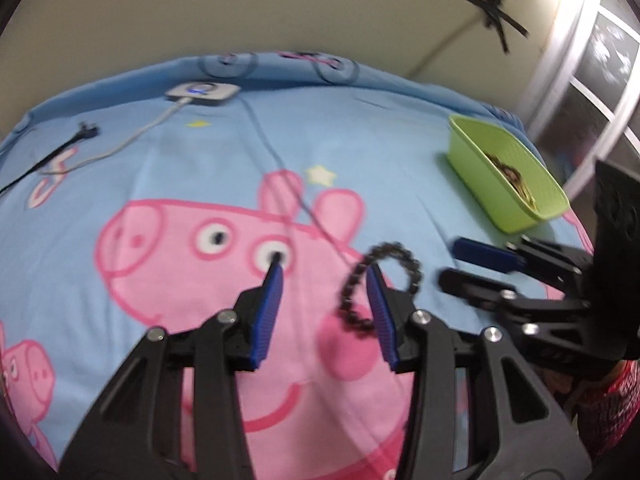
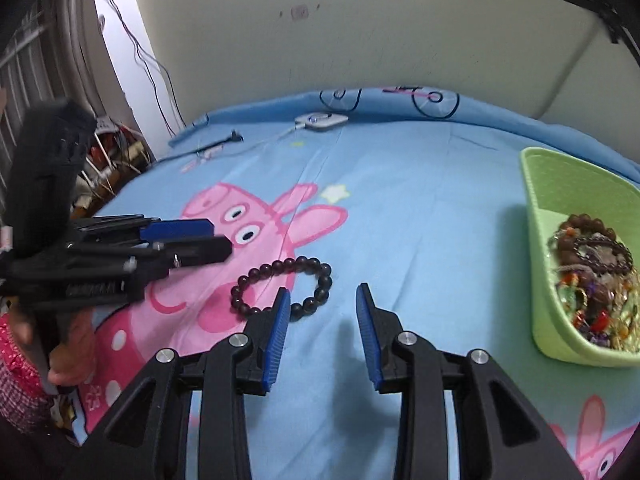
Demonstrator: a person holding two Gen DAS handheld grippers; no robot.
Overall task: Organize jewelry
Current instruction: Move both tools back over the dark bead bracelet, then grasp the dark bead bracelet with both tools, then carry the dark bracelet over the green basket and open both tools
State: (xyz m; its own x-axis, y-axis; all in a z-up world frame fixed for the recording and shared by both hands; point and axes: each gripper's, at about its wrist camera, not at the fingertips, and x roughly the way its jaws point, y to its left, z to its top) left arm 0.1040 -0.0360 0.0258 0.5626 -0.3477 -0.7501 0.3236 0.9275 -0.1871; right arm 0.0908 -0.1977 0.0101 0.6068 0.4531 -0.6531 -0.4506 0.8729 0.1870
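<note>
A bracelet of dark round beads (image 2: 288,262) lies flat on the blue cartoon-pig bed sheet (image 2: 420,220). My right gripper (image 2: 323,290) hovers over it, open, with nothing between the pads; its left finger covers the bracelet's near right part. My left gripper (image 1: 324,276) is open too, and its right finger overlaps the bracelet (image 1: 394,249) in its view. The two grippers face each other across the bracelet: the left gripper (image 2: 222,238) from the left, the right gripper (image 1: 450,262) from the right. A green basket (image 2: 540,280) at the right holds several pieces of jewelry (image 2: 592,280).
A white device (image 1: 202,94) with a cable lies at the bed's far edge by the wall, a black plug (image 1: 86,132) to its left. The green basket (image 1: 480,168) stands near the bed's right edge. A hand in a red patterned sleeve (image 2: 24,368) holds the left gripper.
</note>
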